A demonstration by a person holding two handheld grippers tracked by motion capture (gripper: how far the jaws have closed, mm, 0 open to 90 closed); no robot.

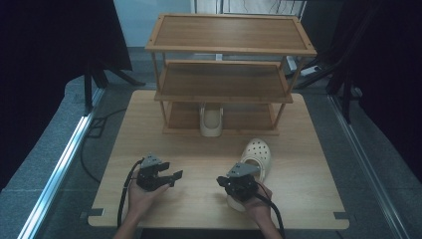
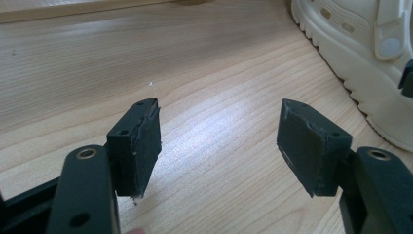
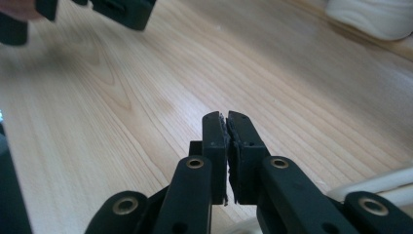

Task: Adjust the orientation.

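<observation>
Two clogs: one cream perforated rubber clog [image 1: 211, 121] already sits on the bottom tier of the three-tier wooden shoe rack [image 1: 229, 50] at the far edge of the light wooden table [image 1: 308, 169]; a second cream clog [image 1: 255, 158] lies loose near the right front corner.
High view: left gripper [image 1: 169, 177] hovers near the front edge, right gripper [image 1: 222, 182] just beside the loose clog.
Left gripper view: jaws apart, nothing between them, loose clog's sole [image 2: 355, 73] ahead.
Right gripper view: jaws together, holding nothing.
Progress: roughly half done; loose clog not yet gripped or shelved.
</observation>
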